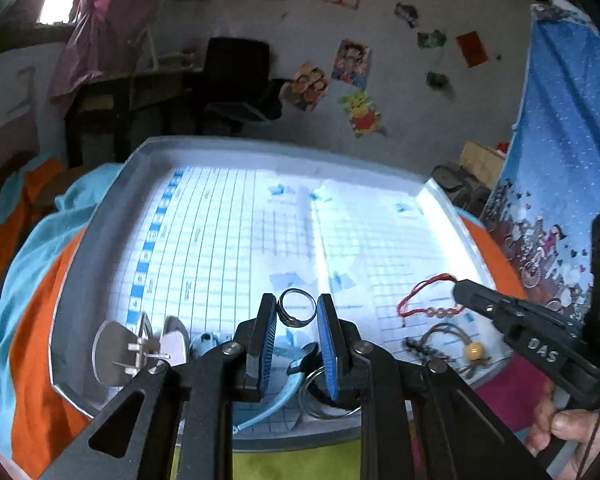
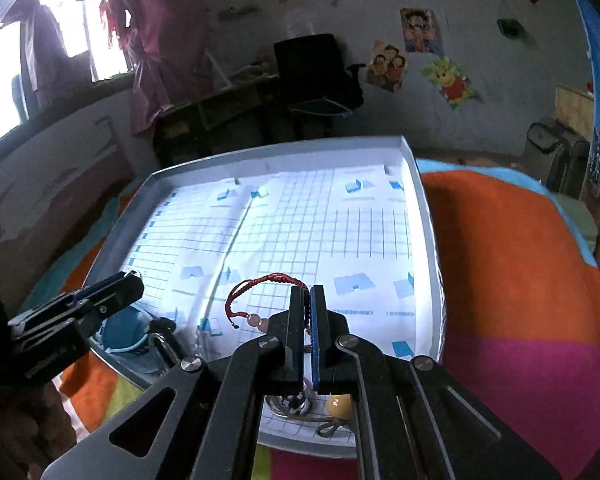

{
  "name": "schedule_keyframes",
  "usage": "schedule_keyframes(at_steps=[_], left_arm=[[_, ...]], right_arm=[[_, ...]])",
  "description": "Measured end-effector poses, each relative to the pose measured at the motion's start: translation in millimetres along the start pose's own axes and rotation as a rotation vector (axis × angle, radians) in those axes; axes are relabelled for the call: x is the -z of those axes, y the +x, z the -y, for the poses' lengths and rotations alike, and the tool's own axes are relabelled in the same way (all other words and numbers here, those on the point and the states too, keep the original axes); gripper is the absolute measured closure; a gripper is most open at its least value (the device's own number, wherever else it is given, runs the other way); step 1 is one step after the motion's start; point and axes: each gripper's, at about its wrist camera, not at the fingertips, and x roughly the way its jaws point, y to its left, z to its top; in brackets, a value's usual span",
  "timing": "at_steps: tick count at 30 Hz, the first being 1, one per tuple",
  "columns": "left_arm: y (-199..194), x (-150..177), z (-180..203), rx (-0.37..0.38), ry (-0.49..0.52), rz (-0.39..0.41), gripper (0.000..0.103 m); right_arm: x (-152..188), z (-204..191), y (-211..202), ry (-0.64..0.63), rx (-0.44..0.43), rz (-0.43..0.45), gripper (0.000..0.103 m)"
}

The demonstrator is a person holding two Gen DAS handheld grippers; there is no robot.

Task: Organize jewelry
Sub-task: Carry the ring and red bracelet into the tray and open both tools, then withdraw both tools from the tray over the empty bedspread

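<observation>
Holding two pieces: a ring in my left tool (image 1: 297, 312) and a red cord bracelet in my right tool (image 2: 307, 312), both raised above the tray (image 2: 414, 184).
Left tool: its blue pads sit on either side of the ring (image 1: 297, 311), jaws narrowed onto it; the silver band stands upright between them.
Right tool: jaws pressed together on the red cord bracelet (image 2: 260, 296), which loops out to the left with its pale beads hanging by the fingers.
Done so far: as I judge it, only the pick-up of these two pieces; neither is set down anywhere sorted.
Left to do: placing both, then the loose pieces at the near edge of the tray: the cord with the yellow bead (image 1: 475, 351), the dark beaded strand (image 1: 422, 347), the clear disc stand (image 1: 114, 354), the light blue band (image 1: 278, 390) and the metal rings (image 1: 320, 394).
Where things sit: the tray lies on a bed covered in an orange and blue blanket (image 2: 500, 248), its floor lined with gridded paper (image 1: 228, 240).
Hard to tell: no divider or compartment shows in the tray, so the target spots are unclear to me.
Hidden: my own tools cover much of the near tray edge; the metal rings and the blue band are partly behind the left fingers.
Blurred: the far room and the wall posters, and the paper's print.
</observation>
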Motion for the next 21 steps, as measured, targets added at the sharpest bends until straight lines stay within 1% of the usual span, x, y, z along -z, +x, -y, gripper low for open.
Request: schedule_keyframes(at_steps=[3, 6, 9, 10, 11, 12, 13, 14, 15, 16, 18, 20, 21], left_arm=[[5.8, 3.7, -0.8, -0.016, -0.019, -0.012, 0.083], [5.1, 5.1, 1.8, -0.028, -0.009, -0.006, 0.083], [2.9, 4.3, 3.5, -0.037, -0.004, -0.005, 0.078], [1.7, 4.0, 3.9, -0.040, -0.005, -0.003, 0.072], [0.0, 3.9, 3.9, -0.044, -0.008, 0.002, 0.062], [-3.9, 3.8, 3.8, -0.048, -0.016, 0.015, 0.056], [-6.0, 2.3, 3.3, -0.051, -0.022, 0.026, 0.041], [-11.5, 2.2, 2.9, -0.060, -0.033, 0.049, 0.035], [-15.5, 1.5, 1.8, -0.062, -0.042, 0.064, 0.035], [-18.6, 1.2, 1.3, -0.060, -0.049, 0.072, 0.035], [-25.5, -0.3, 1.1, -0.061, -0.060, 0.076, 0.033], [-33.4, 0.2, 1.1, -0.063, -0.061, 0.094, 0.022], [-39.7, 1.2, 1.3, -0.066, -0.057, 0.112, 0.019]], right_arm=[[2.1, 5.6, 6.3, 0.009, 0.000, -0.014, 0.100], [3.9, 9.6, 10.3, 0.015, -0.001, -0.025, 0.100], [5.1, 10.9, 11.8, 0.006, 0.004, -0.029, 0.099], [5.3, 10.6, 11.7, 0.001, 0.009, -0.028, 0.098], [5.3, 11.2, 10.8, -0.002, 0.011, -0.028, 0.098], [5.4, 10.9, 9.8, -0.006, 0.010, -0.026, 0.095], [5.6, 10.6, 7.5, -0.008, 0.011, -0.021, 0.088], [5.6, 10.6, 4.9, -0.011, 0.012, -0.016, 0.083], [5.9, 9.7, 0.8, -0.018, 0.014, -0.003, 0.073], [5.4, 9.8, -3.0, -0.023, 0.015, 0.009, 0.070], [5.7, 8.2, -12.0, -0.036, 0.010, 0.028, 0.070], [6.4, 5.8, -25.0, -0.050, 0.005, 0.062, 0.070], [6.7, 5.1, -30.6, -0.054, 0.003, 0.075, 0.065]])
